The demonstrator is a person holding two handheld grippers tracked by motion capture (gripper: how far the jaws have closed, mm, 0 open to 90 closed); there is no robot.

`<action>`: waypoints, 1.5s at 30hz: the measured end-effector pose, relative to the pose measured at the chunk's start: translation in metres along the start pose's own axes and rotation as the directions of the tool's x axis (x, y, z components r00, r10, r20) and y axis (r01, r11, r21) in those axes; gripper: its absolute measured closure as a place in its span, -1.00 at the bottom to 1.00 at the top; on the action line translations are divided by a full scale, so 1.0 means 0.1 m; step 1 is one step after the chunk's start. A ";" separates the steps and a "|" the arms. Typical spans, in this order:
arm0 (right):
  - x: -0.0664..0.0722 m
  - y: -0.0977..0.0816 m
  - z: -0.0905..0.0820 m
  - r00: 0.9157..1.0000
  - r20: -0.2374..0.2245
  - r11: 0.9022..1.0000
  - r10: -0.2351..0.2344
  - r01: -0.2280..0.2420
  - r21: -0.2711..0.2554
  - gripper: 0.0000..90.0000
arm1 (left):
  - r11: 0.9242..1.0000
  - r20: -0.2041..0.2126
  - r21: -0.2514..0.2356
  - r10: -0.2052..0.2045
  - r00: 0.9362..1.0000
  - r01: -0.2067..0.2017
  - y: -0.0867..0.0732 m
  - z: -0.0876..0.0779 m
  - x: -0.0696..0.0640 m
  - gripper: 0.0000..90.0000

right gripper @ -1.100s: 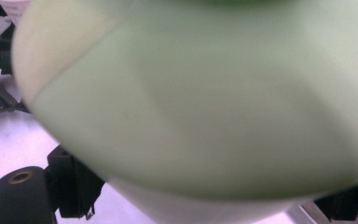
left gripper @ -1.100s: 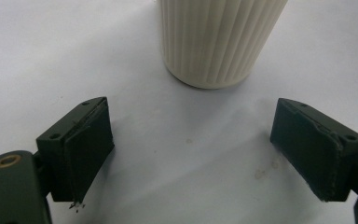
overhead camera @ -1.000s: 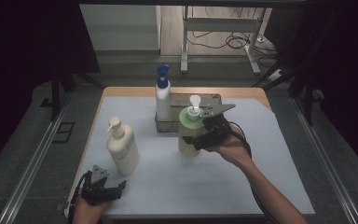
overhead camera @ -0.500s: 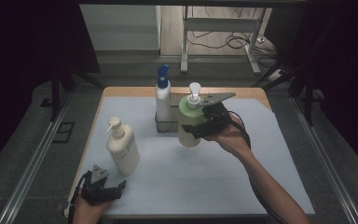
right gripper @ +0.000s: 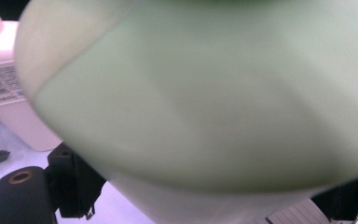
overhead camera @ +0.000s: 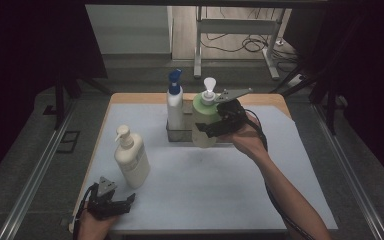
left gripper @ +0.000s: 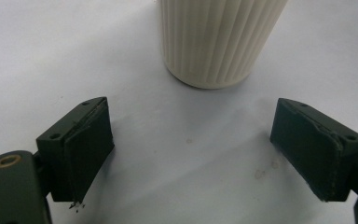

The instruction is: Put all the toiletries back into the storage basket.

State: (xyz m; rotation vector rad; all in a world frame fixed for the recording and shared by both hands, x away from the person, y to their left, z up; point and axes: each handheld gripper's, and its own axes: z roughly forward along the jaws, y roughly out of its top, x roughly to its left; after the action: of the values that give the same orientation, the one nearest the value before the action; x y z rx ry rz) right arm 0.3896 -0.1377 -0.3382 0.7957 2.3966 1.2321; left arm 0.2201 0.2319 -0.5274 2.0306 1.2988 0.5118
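Right gripper clamped on green pump bottle at worktop 12 o'clock beside rack, its label unreadable; left gripper jaws apart, empty, cream bottle at its 12 o'clock.

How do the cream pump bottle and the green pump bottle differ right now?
The cream pump bottle stands free near the front left; the green pump bottle is clamped in the right gripper by the dark rack. Cream is narrower, green broader. Both have white pump heads.
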 end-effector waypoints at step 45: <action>-0.47 0.21 0.44 0.988 0.139 0.997 0.073 -0.070 -0.026 -0.71 | 1.000 0.002 0.005 -0.001 1.000 0.001 0.00 0.00 0.00 -0.72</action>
State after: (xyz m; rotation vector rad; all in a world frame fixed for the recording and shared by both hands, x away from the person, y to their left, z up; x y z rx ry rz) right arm 0.4565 -0.1286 -0.3442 0.9365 2.2578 1.1853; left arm 0.2202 0.2321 -0.5271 2.0335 1.3009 0.5059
